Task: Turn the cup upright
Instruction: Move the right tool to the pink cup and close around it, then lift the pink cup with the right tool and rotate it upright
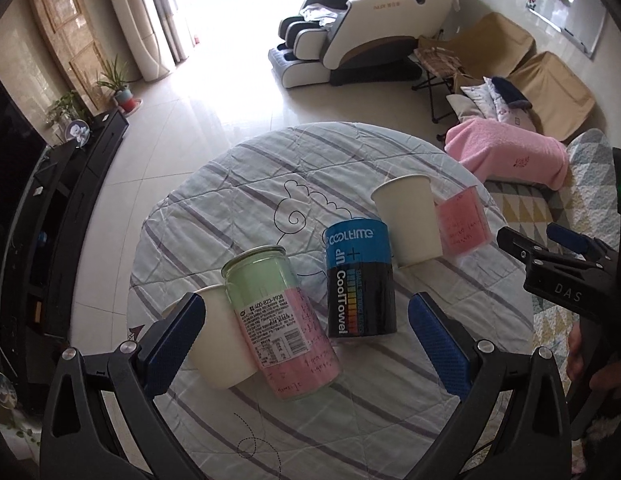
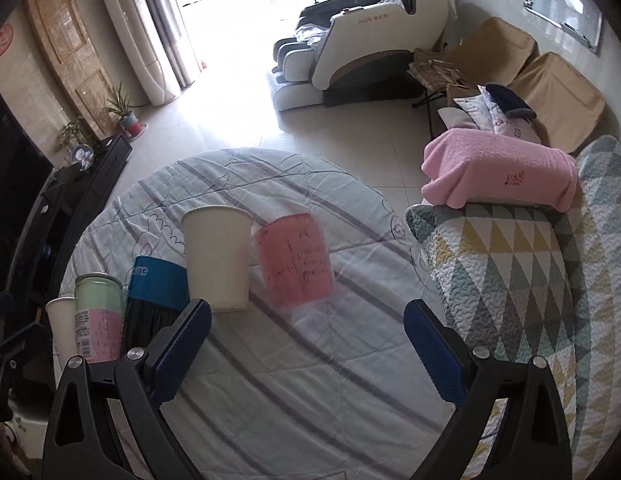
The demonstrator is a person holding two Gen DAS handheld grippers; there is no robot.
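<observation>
Left gripper (image 1: 306, 342): jaws apart, empty, above the near-left cans.
Right gripper (image 2: 306, 350): jaws apart, empty.
White paper cup (image 2: 216, 258): upside down, mid-table, touching the clear pink-lined plastic cup (image 2: 296, 266).
Second white paper cup (image 1: 214, 340): near left, behind green-pink can (image 1: 280, 322).
Blue-black CoolTowel can (image 1: 360, 278): centre of the striped tablecloth (image 2: 310, 380).

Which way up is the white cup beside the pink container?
Upright: the white cup stands on its narrower base, wide rim on top.
</observation>
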